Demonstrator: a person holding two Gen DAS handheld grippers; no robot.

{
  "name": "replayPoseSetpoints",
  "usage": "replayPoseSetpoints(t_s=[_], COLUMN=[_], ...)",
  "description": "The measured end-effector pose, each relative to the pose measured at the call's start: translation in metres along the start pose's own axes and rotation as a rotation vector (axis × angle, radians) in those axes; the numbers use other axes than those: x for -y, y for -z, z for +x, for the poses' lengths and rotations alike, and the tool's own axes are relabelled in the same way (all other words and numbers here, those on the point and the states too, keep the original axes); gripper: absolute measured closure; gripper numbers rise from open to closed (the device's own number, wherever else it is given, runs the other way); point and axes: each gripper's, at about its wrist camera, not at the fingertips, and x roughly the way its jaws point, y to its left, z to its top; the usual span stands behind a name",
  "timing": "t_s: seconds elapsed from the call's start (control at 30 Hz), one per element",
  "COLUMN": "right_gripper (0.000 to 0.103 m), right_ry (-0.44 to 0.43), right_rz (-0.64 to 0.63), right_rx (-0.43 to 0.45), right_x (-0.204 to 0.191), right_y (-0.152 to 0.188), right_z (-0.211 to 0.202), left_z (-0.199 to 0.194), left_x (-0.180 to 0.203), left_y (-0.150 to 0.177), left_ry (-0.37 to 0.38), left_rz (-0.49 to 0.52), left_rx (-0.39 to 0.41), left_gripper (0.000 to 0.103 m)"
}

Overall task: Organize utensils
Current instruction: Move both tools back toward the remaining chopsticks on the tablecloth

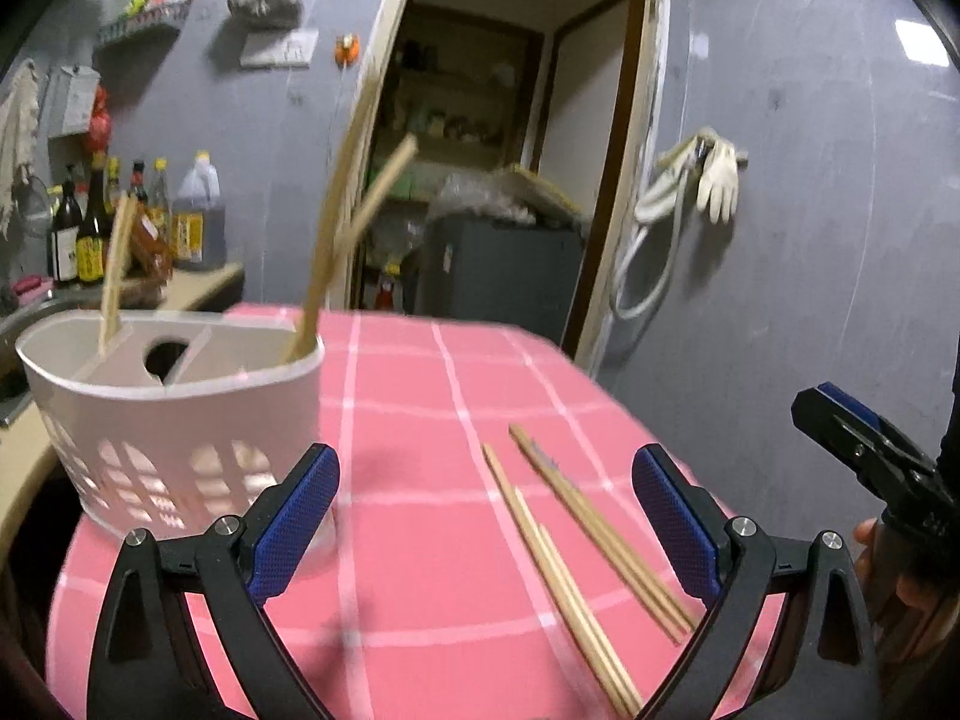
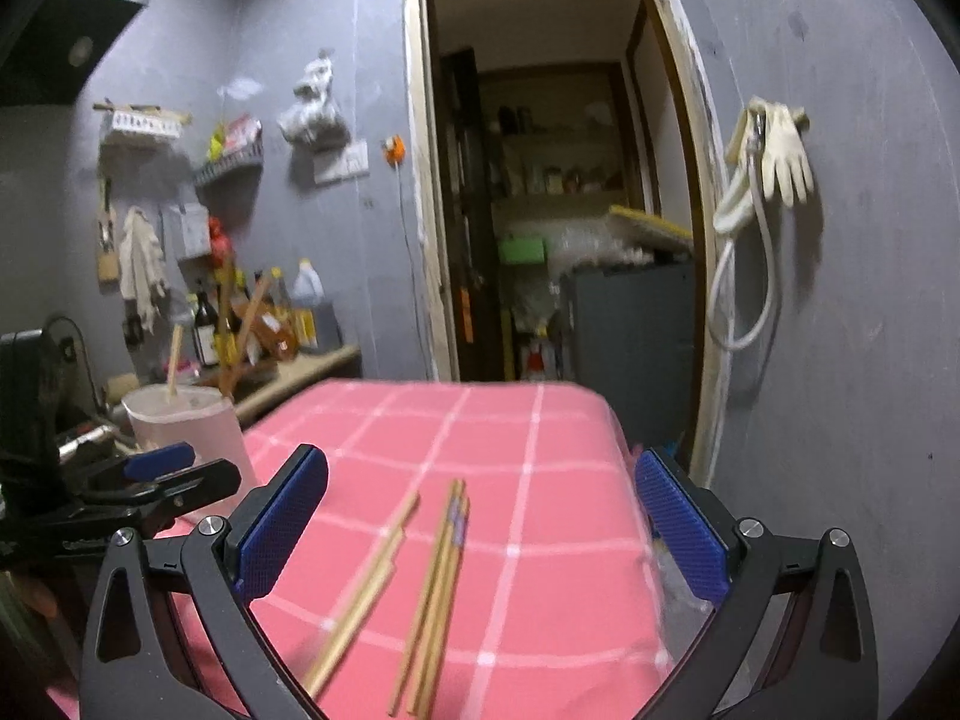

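Both pairs of jaws stand spread wide, with nothing between them. The left gripper (image 1: 486,525) hangs low over the pink checked tabletop (image 1: 420,396), and the right gripper (image 2: 480,522) is beside it at a similar height.

In front of them lie the loose chopsticks (image 2: 432,588), in two small groups side by side on the cloth, slanting away from the cameras. The white holder (image 1: 174,420) stands near the left edge of the tabletop, and a few chopsticks (image 1: 336,228) already lean in it.

I judge the step to be the reach for the next sticks. The next move calls for lowering one gripper over a group and closing across the thin sticks, which lie flat and may roll or slip.

Nothing lies between the sticks and the holder. Bottles (image 1: 90,228) stand on a counter behind, and gloves (image 2: 780,150) hang on the grey wall, all well apart from the work.
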Motion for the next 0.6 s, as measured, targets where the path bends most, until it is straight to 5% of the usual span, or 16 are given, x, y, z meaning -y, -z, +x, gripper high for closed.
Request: replayPoseSetpoints(t_s=[0.4,0.6], right_gripper=[0.001,0.025], right_ry=[0.016,-0.019], right_rz=[-0.002,-0.017], right_rx=[-0.273,-0.407], right_x=[0.020,0.022], right_y=[0.026,0.040], right_z=[0.050,0.073], left_z=[0.046,0.068], left_x=[-0.001,0.000], left_y=[0.018,0.026], left_ry=[0.001,0.011], left_rz=[0.004,0.017], left_rx=[-0.225,-0.332], left_gripper=[0.010,0.028])
